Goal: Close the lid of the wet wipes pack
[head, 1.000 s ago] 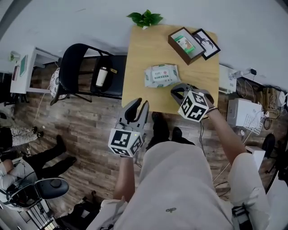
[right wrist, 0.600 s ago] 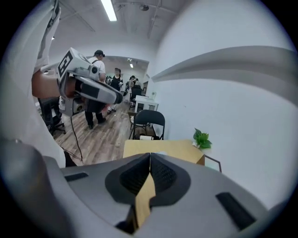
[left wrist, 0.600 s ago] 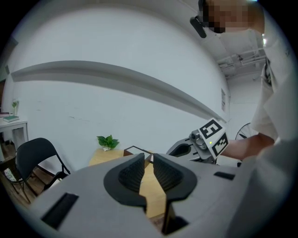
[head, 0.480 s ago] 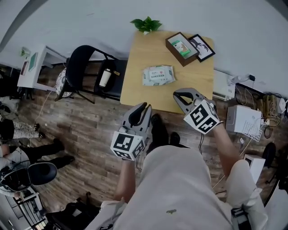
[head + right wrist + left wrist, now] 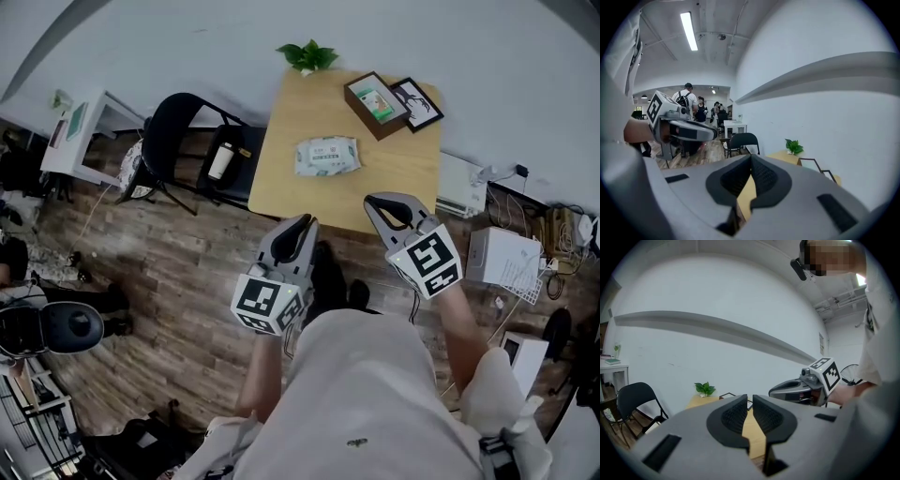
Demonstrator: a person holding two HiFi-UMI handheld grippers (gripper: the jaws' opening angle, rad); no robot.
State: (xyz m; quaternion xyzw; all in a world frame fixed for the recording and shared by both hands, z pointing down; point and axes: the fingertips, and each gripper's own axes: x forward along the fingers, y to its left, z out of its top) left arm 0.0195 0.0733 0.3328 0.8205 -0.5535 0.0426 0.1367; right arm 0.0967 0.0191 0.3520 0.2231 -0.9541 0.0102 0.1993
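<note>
At the near edge of the light wooden square desk (image 5: 398, 178), both hands hold their tools out level in front of the person's body, off the desk. The left gripper (image 5: 302, 222) hangs over the wood-plank floor (image 5: 178, 272) just short of the desk's front edge, its jaws nearly together with only a thin slit between the pads and nothing in it. The right gripper (image 5: 373, 202) sits over the desk's front edge, its jaws pressed together at the tips and empty. Each gripper view catches the other gripper off to the side, the two well apart.

The white-and-green soft wet wipes pack (image 5: 327, 156) lies flat near the desk's middle, beyond both grippers and touched by neither (its lid is too small to judge). Nothing stands between the grippers and the pack.

At the far edge sits a small green potted plant (image 5: 307, 54). Near the far right corner a brown framed box (image 5: 374, 103) lies just beside a black-framed picture (image 5: 416, 101).

Left of the desk stands a black folding chair (image 5: 167, 131) with a pale bottle (image 5: 220, 161) on its seat.

Count: two grippers, one wipes pack, one plant, two frames, one chair, one bottle.
</note>
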